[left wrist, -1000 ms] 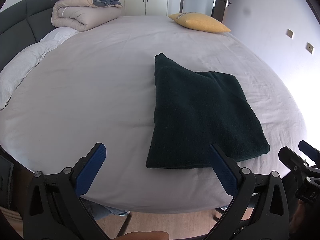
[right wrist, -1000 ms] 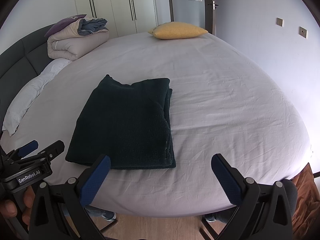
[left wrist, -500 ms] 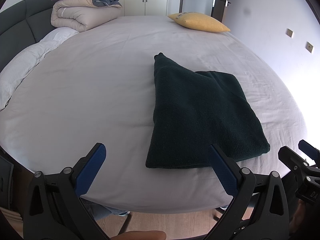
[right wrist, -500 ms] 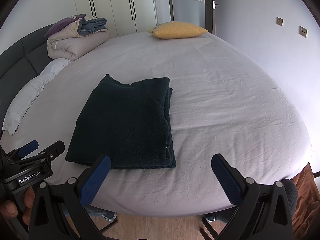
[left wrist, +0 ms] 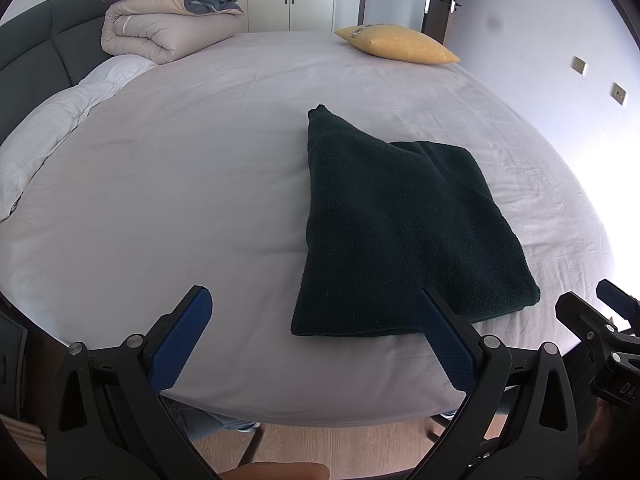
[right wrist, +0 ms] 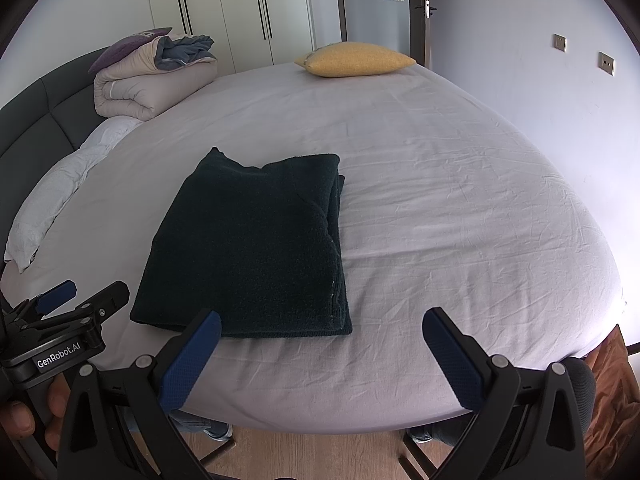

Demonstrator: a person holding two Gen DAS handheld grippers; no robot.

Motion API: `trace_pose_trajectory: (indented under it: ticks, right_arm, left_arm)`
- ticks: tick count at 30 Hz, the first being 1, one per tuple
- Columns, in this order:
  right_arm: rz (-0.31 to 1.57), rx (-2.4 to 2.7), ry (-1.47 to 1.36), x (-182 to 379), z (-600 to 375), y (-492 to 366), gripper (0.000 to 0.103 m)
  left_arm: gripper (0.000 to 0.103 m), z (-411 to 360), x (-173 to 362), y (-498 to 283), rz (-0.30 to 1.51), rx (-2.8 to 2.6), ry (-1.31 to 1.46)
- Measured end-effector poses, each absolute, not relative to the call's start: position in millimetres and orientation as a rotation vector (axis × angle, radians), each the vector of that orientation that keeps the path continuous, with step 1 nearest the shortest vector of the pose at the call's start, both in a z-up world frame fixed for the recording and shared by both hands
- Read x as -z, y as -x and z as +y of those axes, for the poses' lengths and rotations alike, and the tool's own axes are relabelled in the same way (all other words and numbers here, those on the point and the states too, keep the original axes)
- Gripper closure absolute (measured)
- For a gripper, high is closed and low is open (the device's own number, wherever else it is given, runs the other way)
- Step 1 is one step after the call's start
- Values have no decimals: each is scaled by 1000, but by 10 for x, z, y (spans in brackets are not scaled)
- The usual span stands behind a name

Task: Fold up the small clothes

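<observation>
A dark green knit garment [left wrist: 396,236] lies folded into a thick rectangle on the white bed sheet [left wrist: 200,184]; it also shows in the right wrist view [right wrist: 252,248]. My left gripper [left wrist: 316,320] is open and empty, held back at the bed's near edge, its right finger in front of the garment's near edge. My right gripper [right wrist: 322,340] is open and empty, at the near edge just right of the garment. The left gripper's side shows in the right wrist view [right wrist: 72,312].
A yellow pillow [left wrist: 396,44] lies at the far side of the bed. A rolled beige duvet [left wrist: 168,28] sits far left by the dark headboard, with a white pillow [left wrist: 60,120] below it. Wooden floor and chair legs show under the near edge.
</observation>
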State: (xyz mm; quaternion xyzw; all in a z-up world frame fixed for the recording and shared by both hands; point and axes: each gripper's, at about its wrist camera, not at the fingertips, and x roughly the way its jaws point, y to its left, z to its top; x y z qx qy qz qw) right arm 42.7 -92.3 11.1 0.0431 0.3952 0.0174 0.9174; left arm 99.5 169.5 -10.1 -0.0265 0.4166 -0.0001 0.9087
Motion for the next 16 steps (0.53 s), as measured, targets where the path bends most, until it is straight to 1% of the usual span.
trace_pose_trajectory:
  ticks: [16]
  right_arm:
    - [826,-41,-96,-70,-953,-423,0]
  left_arm:
    - [0,1705,122,-1047,860,1,45]
